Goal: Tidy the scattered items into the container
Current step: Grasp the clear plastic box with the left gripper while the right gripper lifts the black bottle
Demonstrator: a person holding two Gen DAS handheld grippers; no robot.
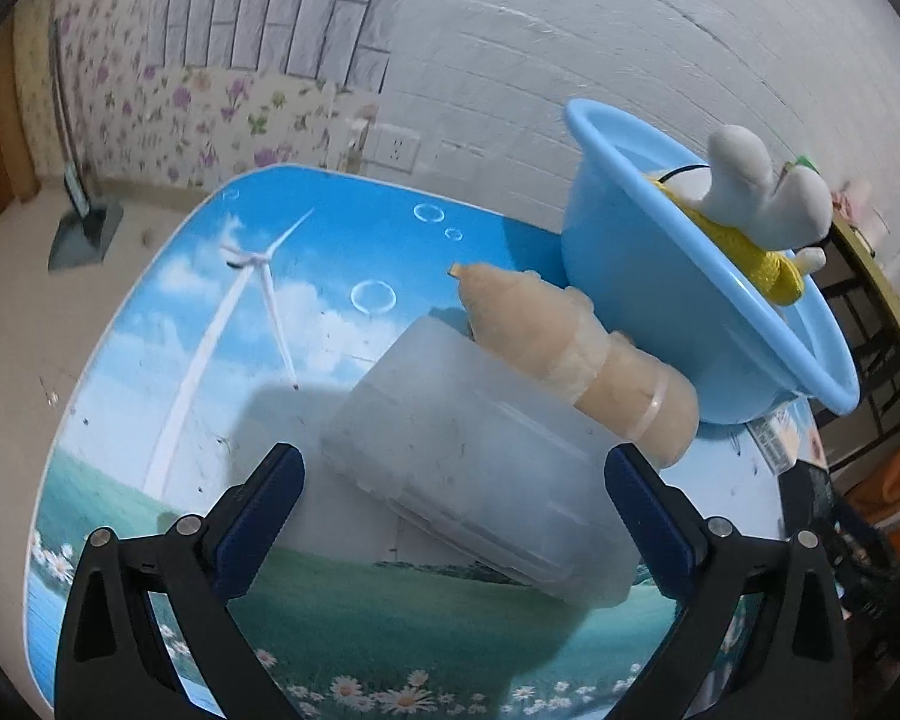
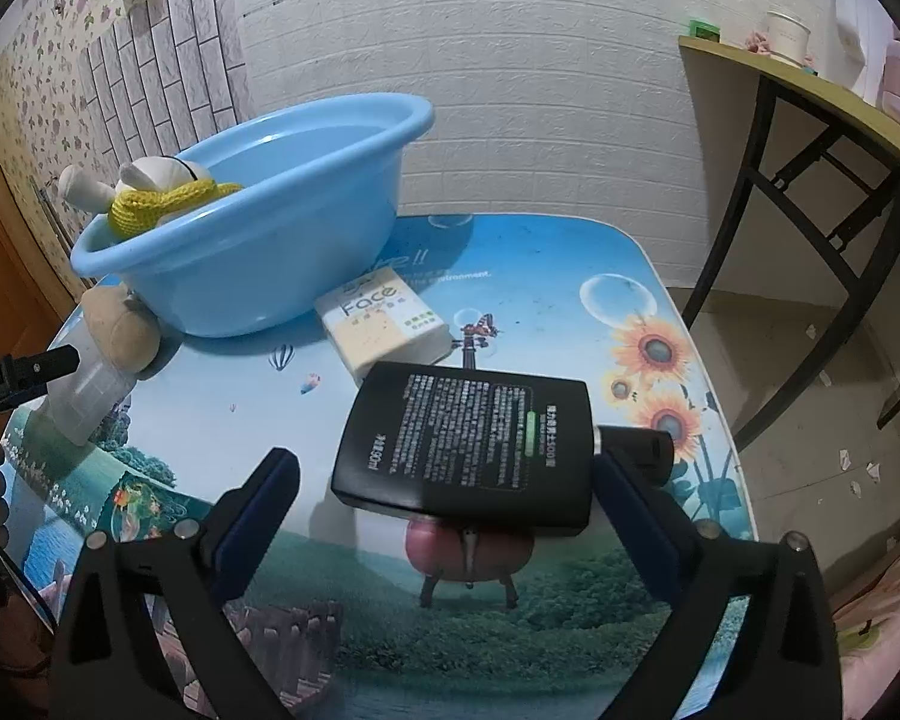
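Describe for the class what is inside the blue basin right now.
Inside the blue basin lies a white plush toy with a yellow knitted scarf, leaning over the rim. The far inner wall looks bare. The basin's floor is hidden by its near wall, so anything lying there cannot be seen.

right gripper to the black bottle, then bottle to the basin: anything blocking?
Nothing between the right gripper and the black bottle; the open jaws already flank it. Toward the basin, the tissue pack lies on the straight line, so lift over it.
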